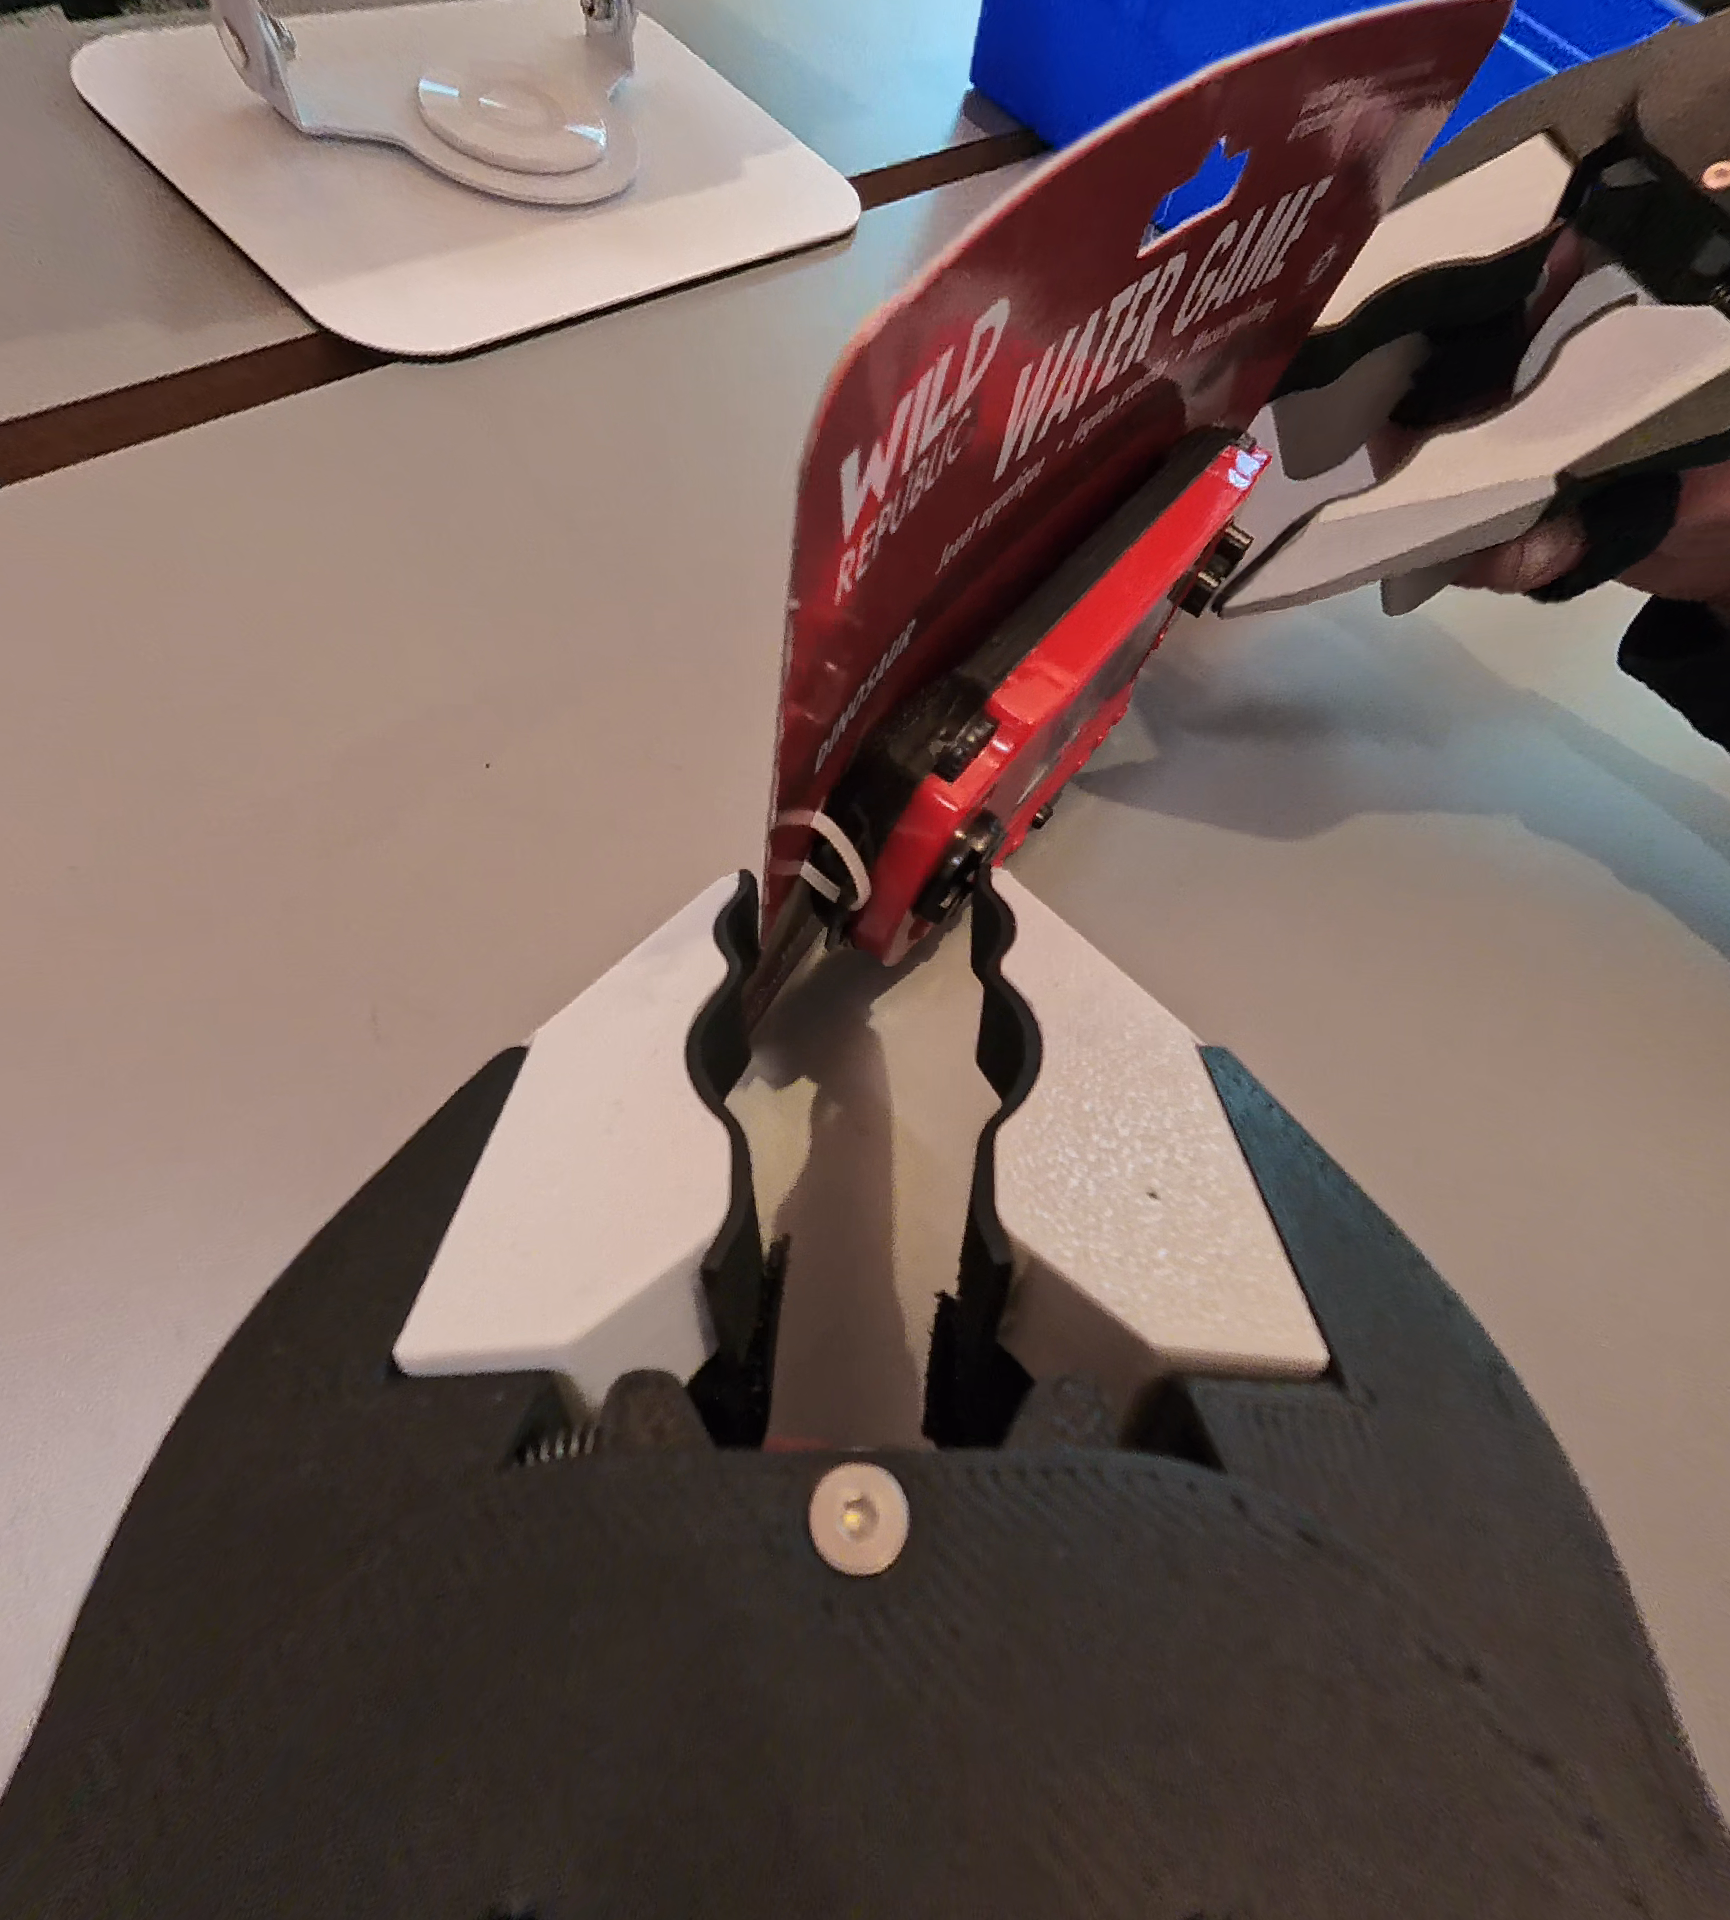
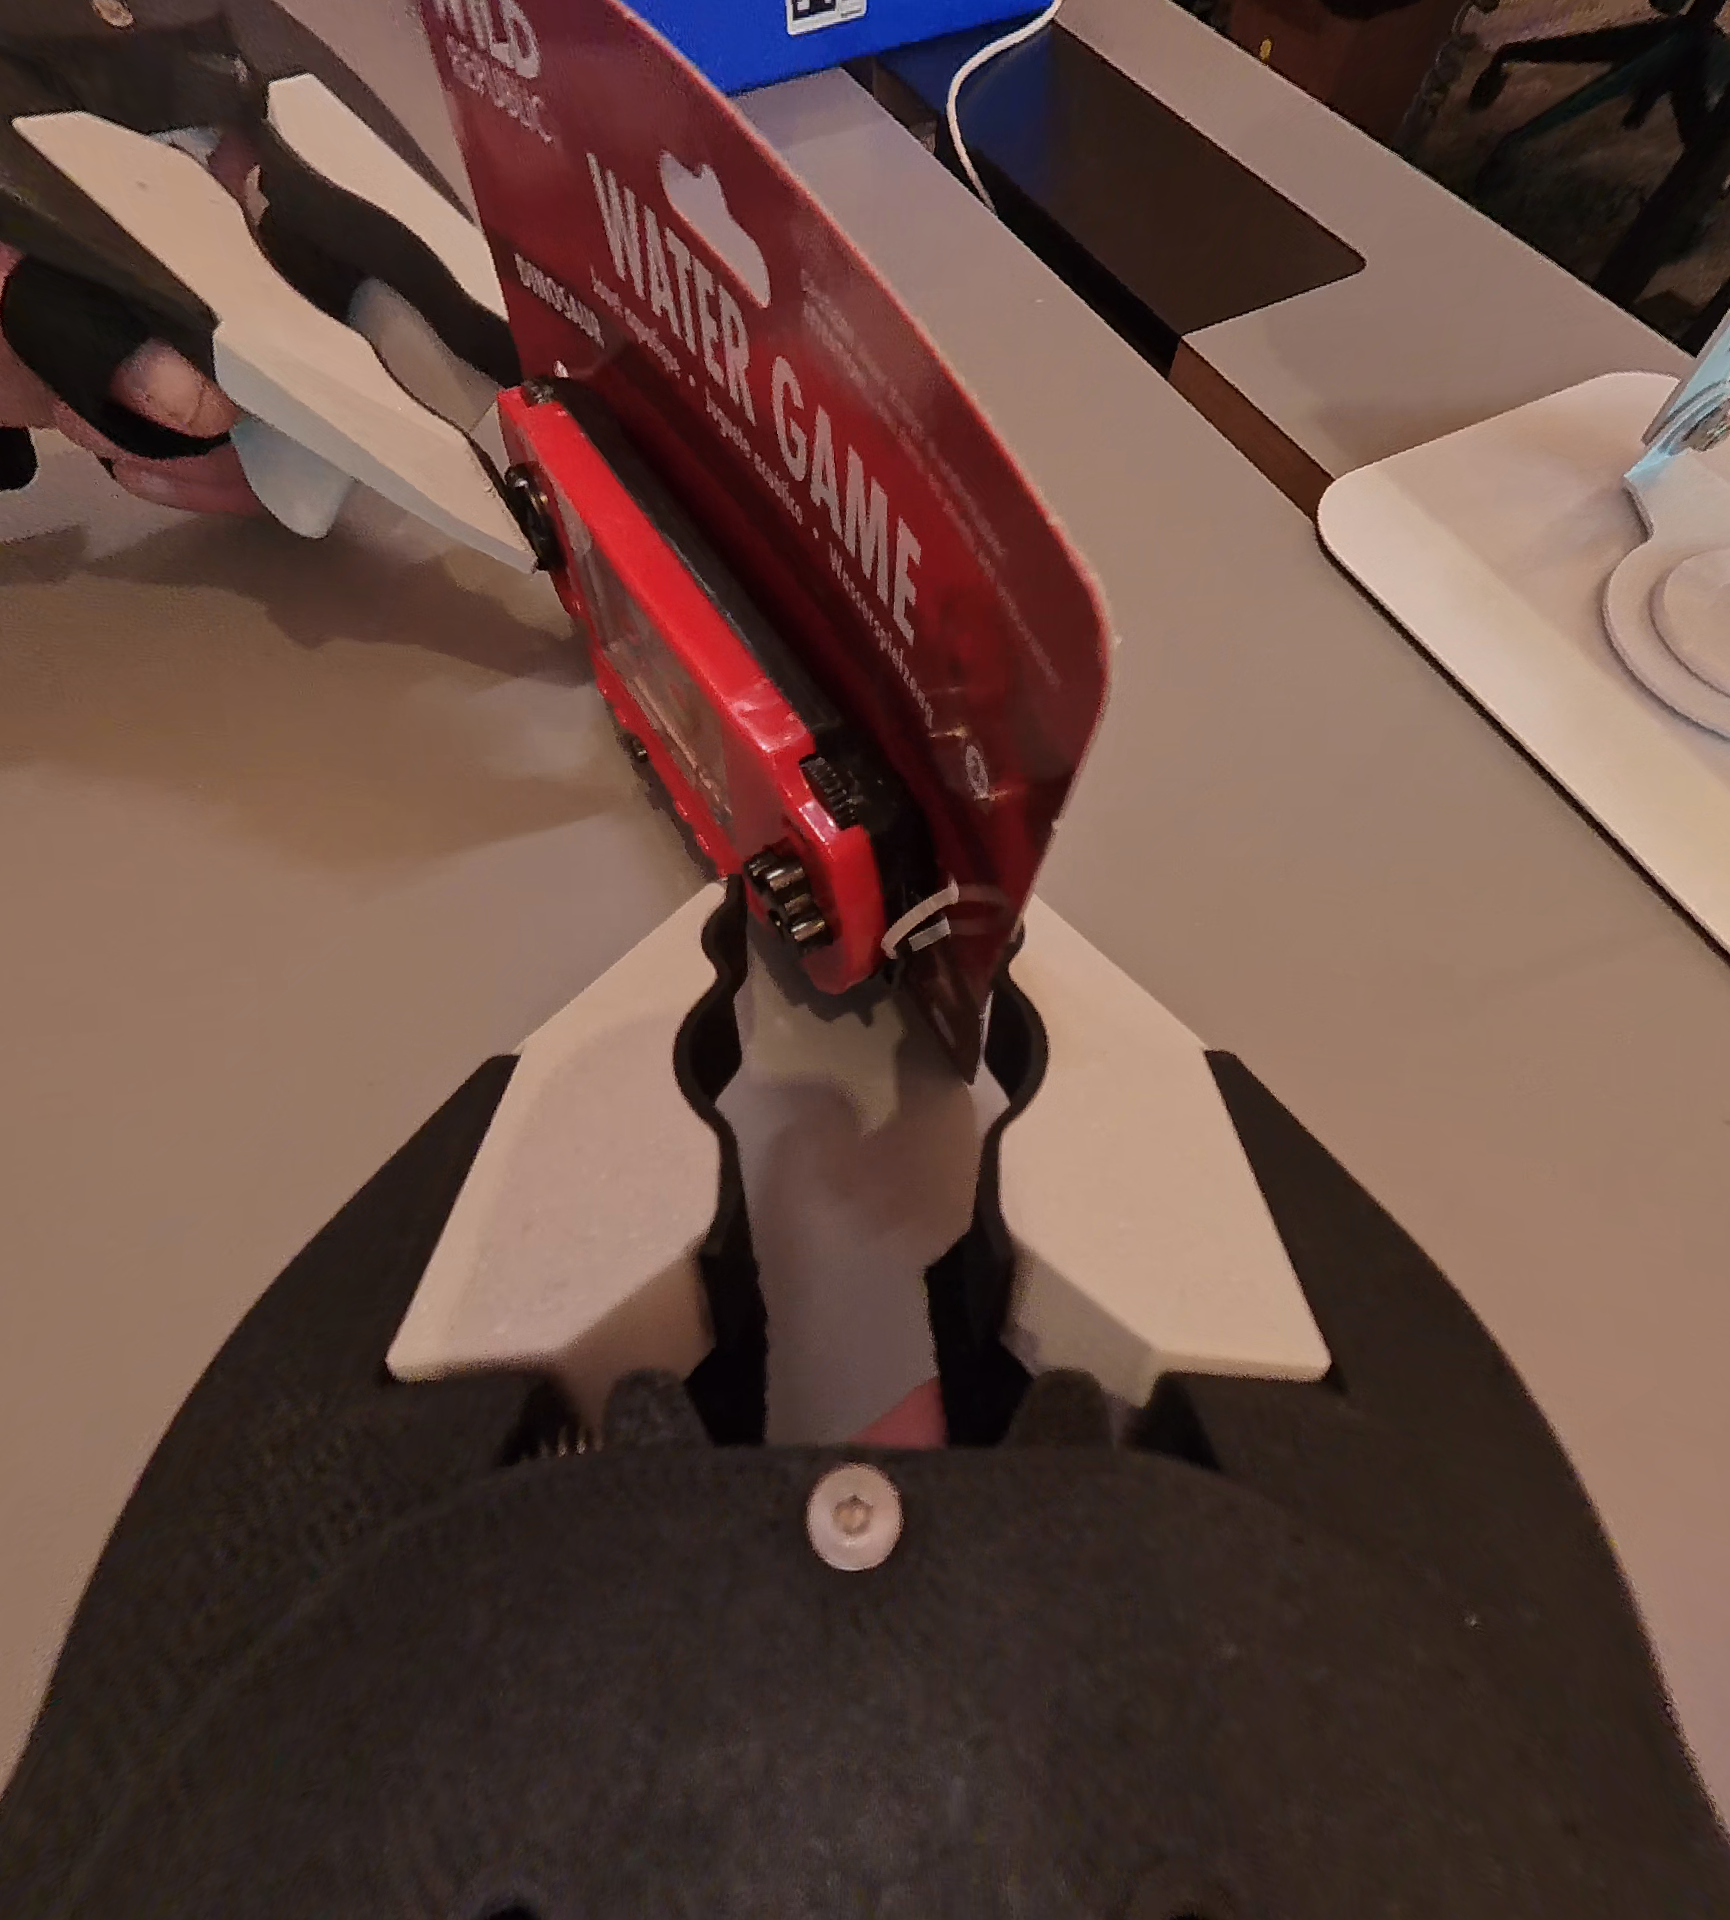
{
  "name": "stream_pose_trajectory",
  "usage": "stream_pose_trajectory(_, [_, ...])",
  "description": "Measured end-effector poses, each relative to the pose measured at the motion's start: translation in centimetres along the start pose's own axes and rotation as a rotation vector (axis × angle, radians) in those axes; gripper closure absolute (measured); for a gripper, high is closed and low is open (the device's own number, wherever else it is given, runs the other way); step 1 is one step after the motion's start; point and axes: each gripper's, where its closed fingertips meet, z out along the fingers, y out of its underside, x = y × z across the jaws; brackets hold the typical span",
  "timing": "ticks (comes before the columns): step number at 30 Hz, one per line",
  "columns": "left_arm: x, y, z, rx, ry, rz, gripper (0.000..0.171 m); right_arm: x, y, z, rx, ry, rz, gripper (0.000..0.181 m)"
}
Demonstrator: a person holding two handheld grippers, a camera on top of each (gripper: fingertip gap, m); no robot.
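A red handheld water game toy is tied with a white zip tie to a dark red backing card. It stands on edge just over the grey table. My left gripper is shut on the near end of the toy and card. The right gripper grips the far end. In the right wrist view, my right gripper is shut on the near end of the toy and card. The left gripper holds the opposite end.
A white stand on a flat white base sits at the back left; it also shows in the right wrist view. A blue bin stands behind the card. A person's gloved hand holds the right gripper's handle.
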Motion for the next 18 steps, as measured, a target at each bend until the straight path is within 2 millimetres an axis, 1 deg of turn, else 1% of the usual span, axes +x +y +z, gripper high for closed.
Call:
stream_pose_trajectory(5, [-0.3,-0.3,0.1,-0.032,0.050,-0.055,0.134,-0.1,0.1,0.1,0.013,-0.014,-0.041,0.136])
stream_pose_trajectory(8, [-0.6,-0.5,0.3,-0.064,0.077,-0.086,0.134,0.2,0.4,0.3,0.015,-0.015,-0.040,0.142])
stream_pose_trajectory(13, [-1.1,-0.8,0.7,-0.089,0.104,-0.120,0.134,1.0,0.2,0.7,0.040,-0.040,0.020,0.145])
stream_pose_trajectory(18, [-1.7,-1.2,1.1,-0.085,0.122,-0.141,0.133,1.6,0.1,1.0,0.030,-0.078,0.054,0.147])
